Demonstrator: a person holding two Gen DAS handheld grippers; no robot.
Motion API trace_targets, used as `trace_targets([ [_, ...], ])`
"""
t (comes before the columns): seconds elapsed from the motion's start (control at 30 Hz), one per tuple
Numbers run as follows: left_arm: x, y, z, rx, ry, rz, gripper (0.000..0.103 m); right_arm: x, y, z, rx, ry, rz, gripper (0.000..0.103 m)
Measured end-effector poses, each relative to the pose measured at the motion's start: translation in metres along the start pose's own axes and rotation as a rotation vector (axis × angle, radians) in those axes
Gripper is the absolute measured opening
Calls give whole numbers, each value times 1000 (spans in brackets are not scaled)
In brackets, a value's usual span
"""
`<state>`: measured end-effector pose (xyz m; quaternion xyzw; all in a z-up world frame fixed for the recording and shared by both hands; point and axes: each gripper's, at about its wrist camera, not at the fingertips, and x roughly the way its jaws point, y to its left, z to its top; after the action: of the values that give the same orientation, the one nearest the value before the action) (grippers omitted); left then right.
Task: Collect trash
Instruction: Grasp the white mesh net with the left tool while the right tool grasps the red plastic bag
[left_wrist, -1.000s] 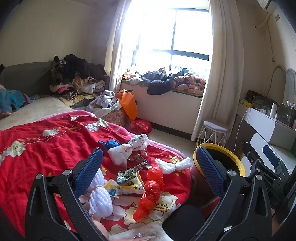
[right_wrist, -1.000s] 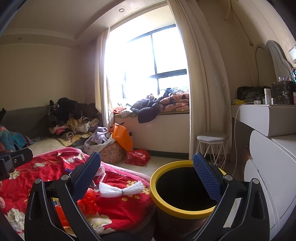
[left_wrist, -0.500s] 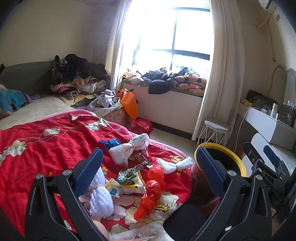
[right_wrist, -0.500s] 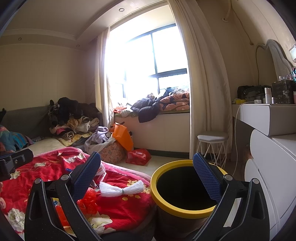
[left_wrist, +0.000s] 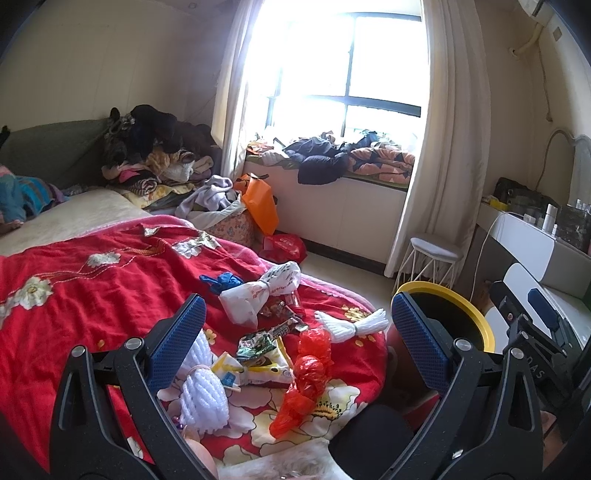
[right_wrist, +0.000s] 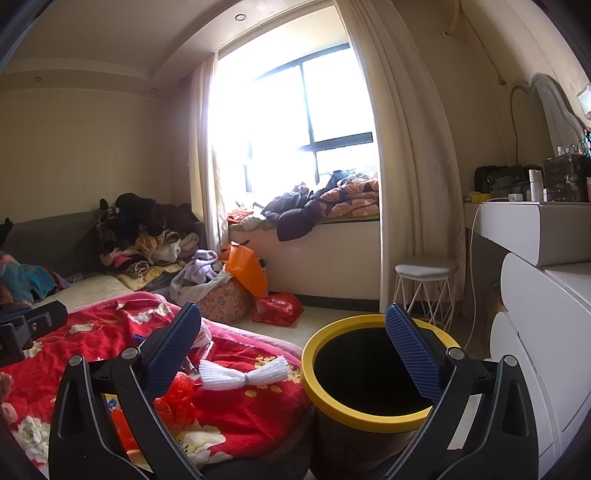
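— Left wrist view: what is counted on the red blanket (left_wrist: 92, 295)?
— Two white foam nets (left_wrist: 351, 323), one red bag (left_wrist: 303, 376). One bin (right_wrist: 369, 369) at three o'clock.
— The claws?
— Left gripper (left_wrist: 295, 328) and right gripper (right_wrist: 293, 339) are spread apart, empty.

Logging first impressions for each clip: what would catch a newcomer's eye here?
The red floral blanket on the bed, its near corner strewn with trash: a crumpled red plastic bag, white foam netting and snack wrappers. Beside the bed stands a yellow-rimmed bin, with the bright window behind.
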<state>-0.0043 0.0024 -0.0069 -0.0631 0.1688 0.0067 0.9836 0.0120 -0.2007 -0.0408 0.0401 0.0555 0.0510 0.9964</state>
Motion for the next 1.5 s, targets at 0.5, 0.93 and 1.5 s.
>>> trace_targets([
  [0.5, 9, 52, 11, -103, -2, 141, 93, 20, 61, -3, -79, 131, 204, 97],
  [0.93, 12, 115, 12, -210, 39, 264, 93, 63, 106, -11, -84, 286, 325, 97],
  [1.5, 49, 115, -36, -183, 357, 68, 92, 147, 107, -69, -15, 689, 418, 67],
])
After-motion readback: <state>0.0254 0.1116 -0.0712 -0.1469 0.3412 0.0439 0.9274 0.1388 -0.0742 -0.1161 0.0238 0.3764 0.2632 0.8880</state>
